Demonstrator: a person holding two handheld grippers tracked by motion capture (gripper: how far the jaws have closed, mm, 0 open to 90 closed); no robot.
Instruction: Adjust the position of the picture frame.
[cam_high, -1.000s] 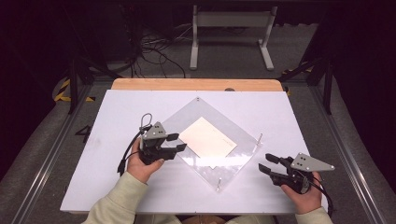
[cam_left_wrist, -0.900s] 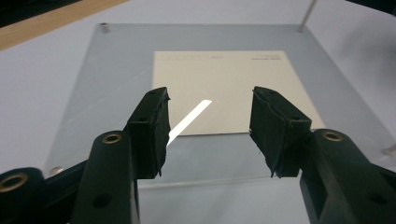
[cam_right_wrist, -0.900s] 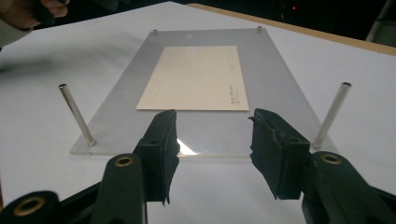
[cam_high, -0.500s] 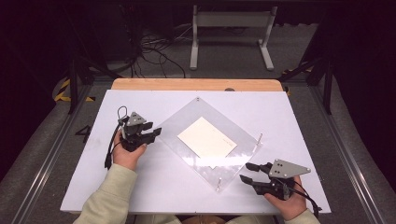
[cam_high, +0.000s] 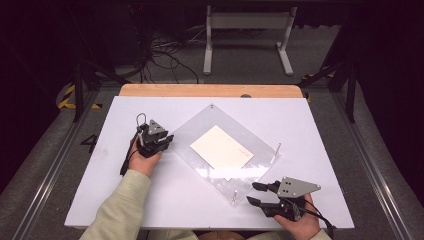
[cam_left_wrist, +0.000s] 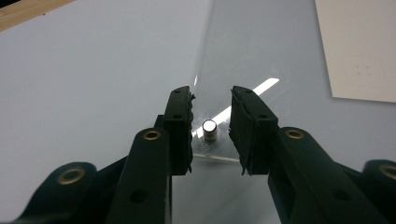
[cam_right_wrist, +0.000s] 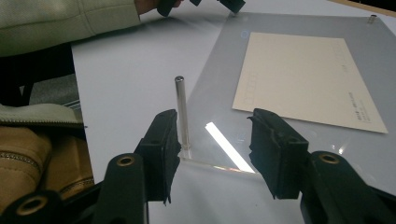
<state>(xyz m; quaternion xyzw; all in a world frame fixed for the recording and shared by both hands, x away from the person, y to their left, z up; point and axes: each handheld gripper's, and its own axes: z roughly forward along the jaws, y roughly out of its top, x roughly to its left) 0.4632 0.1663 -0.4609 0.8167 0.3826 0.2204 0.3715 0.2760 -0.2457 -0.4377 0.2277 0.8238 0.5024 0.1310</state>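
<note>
While the clear sheet's edges are hard to trace on the white counter, my left fingers have been closing around its short corner peg, not touching; my right fingers gape beside the tall pin.

Surface: a flat white board bearing a clear square acrylic sheet turned corner-on at its middle. On the sheet, centred: a cream rectangular paper card. At the sheet's left corner: a short metal stud, standing between the jaws of the left hand-held gripper. At the near corner: a tall upright metal pin, with the right hand-held gripper just right of it.
</note>
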